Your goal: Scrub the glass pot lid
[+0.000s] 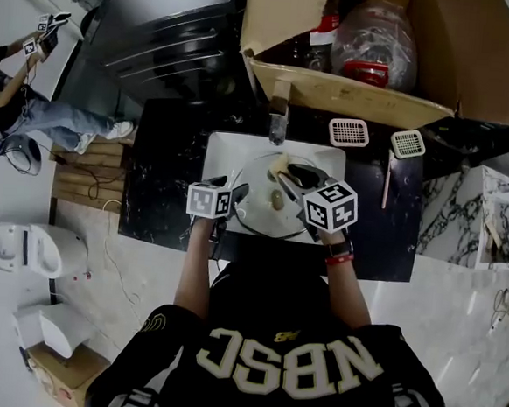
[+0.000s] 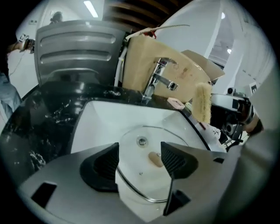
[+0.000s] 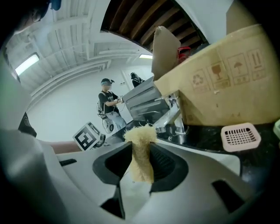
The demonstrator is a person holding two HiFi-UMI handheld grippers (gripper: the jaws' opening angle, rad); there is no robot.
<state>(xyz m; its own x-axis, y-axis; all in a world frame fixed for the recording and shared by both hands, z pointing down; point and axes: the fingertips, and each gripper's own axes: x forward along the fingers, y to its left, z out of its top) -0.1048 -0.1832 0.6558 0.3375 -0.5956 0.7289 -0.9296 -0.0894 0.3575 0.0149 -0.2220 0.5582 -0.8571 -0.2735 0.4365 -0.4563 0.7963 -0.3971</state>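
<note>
Your right claw is clenched on the soft sponge. Your left claw stands released at the glass lid, which looks stiff, slippery and breakable, so steady its rim.

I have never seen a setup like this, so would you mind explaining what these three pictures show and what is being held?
No robot here: a person holds a two-jaw gripper in each hand. The head view looks down from the person's head; the other two views ride on the grippers. Set in the black counter is a white sink with a glass pot lid in it. The left gripper is open over the lid's near rim. The right gripper is shut on a yellowish scrubber.
</note>
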